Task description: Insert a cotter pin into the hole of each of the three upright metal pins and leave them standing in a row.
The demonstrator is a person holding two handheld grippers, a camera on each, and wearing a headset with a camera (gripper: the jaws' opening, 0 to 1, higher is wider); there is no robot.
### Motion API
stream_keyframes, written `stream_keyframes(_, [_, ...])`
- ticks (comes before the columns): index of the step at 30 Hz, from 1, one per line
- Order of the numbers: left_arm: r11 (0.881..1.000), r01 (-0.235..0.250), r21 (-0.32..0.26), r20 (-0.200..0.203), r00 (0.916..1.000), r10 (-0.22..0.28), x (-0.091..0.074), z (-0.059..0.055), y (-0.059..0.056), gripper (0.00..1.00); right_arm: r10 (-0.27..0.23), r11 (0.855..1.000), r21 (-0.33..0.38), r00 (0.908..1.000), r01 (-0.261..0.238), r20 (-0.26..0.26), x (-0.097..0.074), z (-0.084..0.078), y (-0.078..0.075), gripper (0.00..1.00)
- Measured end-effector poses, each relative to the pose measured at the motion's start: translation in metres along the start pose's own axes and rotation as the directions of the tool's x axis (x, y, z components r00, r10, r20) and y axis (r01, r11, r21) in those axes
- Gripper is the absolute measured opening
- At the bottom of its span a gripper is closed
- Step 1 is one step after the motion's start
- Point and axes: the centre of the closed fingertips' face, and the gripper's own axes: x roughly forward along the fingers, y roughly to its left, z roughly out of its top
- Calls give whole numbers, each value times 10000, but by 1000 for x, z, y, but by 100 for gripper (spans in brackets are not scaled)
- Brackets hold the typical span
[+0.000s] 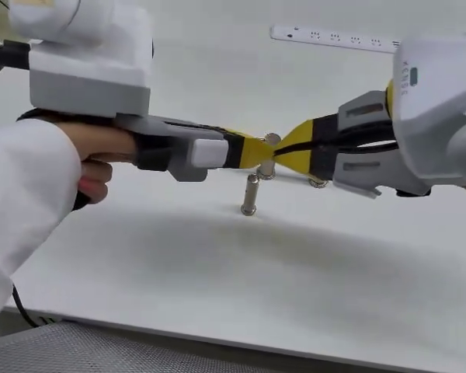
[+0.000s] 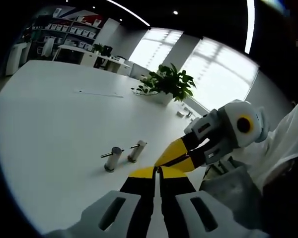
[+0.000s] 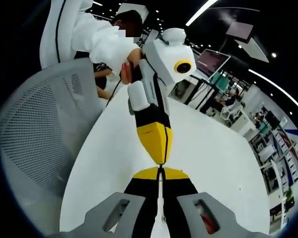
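Three upright metal pins stand on the white table: one (image 1: 251, 194) nearest me, one (image 1: 267, 168) behind the gripper tips, and one (image 1: 318, 183) half hidden under the right gripper. Two pins (image 2: 112, 158) (image 2: 137, 151) each carry a thin cotter pin crosswise. My left gripper (image 1: 266, 151) (image 2: 159, 171) comes in from the left, shut. From the right comes my right gripper (image 1: 284, 149) (image 3: 160, 171), shut, with a thin pale sliver, apparently a cotter pin (image 3: 160, 196), between its jaws. The two yellow tips touch just above the middle pin.
A white power strip (image 1: 334, 37) lies at the table's far edge. A grey mesh chair (image 3: 35, 134) stands beside the table on the person's side. A potted plant (image 2: 169, 82) sits far across the table. A white sleeve (image 1: 23, 194) covers the arm that holds the left gripper.
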Motion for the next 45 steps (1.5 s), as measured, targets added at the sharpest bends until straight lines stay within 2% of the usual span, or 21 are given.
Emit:
stream_keyframes(3, [9997,-75,-237,1,10000,75,0,0,1,0,-32,10000,-67,10000,32,-26,1,1,-1,0])
stream_keyframes(9, [9998,-128,-132,-209,9997,125,-1,-2,1,0,15,9998,-188,10000,-16,-40,2,1,1,0])
stream_keyframes(15, [9992,-58,-387,-296,9996,46,-3,-4,-2,0,55,9997,-241,10000,-54,14,2,2,3,0])
stream_keyframes(18, [9973,83,-732,-354,9993,-109,-5,-6,-2,0,88,9995,-314,10000,-87,43,2,3,5,0])
stream_keyframes(20, [9980,233,-596,-350,9991,-254,-6,-6,-3,0,113,9994,-333,9999,-110,85,2,4,5,0])
stream_keyframes(22, [9984,196,-537,-261,9994,-210,-5,-5,-3,0,58,9994,-351,10000,-56,70,2,4,4,0])
stream_keyframes(31, [9998,168,-43,-351,9992,-170,-3,-6,-5,0,44,9995,-317,10000,-42,75,2,5,4,0])
stream_keyframes(36, [9998,180,-58,-382,9991,-182,-3,-7,-5,0,73,9995,-299,10000,-71,52,2,4,4,0])
stream_keyframes(43, [9990,211,-387,-545,9982,-232,-4,-8,1,0,125,9992,-382,9999,-123,62,3,5,7,0])
stream_keyframes(45, [9997,178,-148,-592,9981,-186,-4,-8,2,0,157,9992,-366,9999,-155,48,3,5,7,0])
